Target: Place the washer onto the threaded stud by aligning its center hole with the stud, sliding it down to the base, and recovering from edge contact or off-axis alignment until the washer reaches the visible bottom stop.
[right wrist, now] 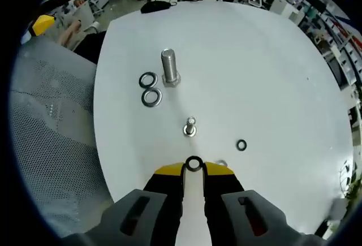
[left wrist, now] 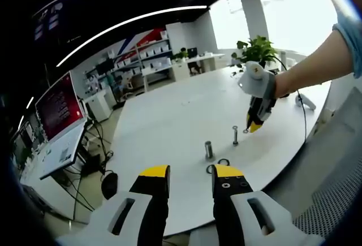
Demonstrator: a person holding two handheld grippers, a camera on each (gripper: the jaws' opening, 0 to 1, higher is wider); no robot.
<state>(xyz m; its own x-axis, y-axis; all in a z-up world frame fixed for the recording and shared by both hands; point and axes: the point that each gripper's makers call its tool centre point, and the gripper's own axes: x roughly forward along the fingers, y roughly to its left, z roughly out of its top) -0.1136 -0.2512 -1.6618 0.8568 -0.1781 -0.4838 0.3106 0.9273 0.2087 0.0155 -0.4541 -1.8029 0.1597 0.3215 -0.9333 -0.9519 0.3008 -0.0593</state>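
Fingers of the right gripper [right wrist: 194, 169] are clamped on a dark washer [right wrist: 194, 163], held just short of the small threaded stud [right wrist: 190, 126] near the desk [right wrist: 271, 59] edge. Left gripper [left wrist: 190, 173] fingers are set apart. Two larger washers [right wrist: 150, 89] lie beside a thicker bolt [right wrist: 169, 68].

Between the small stud [right wrist: 190, 127] and the large bolt [right wrist: 169, 68] toward the table's [right wrist: 266, 59] chair-side edge lie two washers [right wrist: 150, 89] as obstacles, one small washer [right wrist: 241, 144] sits apart, and the wide far tabletop offers open passage.
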